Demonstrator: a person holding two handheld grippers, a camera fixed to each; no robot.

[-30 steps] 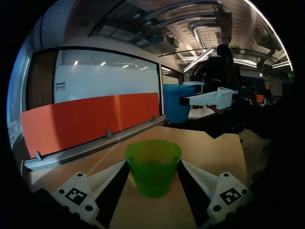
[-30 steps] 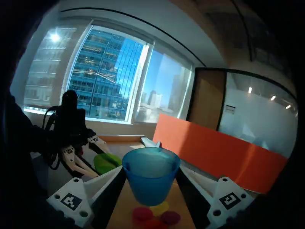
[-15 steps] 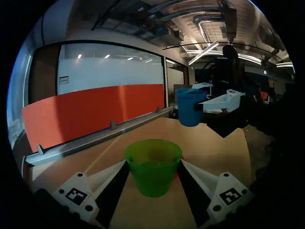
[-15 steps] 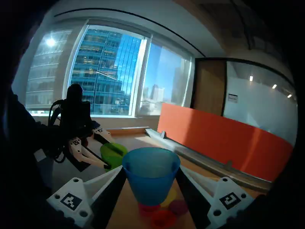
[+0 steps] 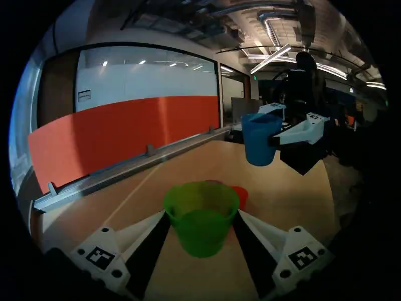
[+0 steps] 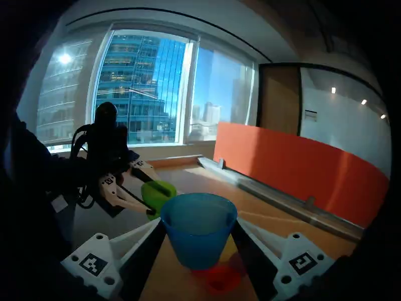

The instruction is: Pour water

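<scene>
Left gripper view has the big wooden table (image 5: 295, 190) across the bottom and a long orange wall (image 5: 125, 130) at the left. The left gripper (image 5: 201, 216) pinches a green cup (image 5: 201, 233) at the bottom middle. The right gripper (image 6: 199, 224) pinches a blue cup (image 6: 199, 243), bottom middle of the right gripper view. A small red thing (image 6: 221, 277) sits on the table just below it.
</scene>
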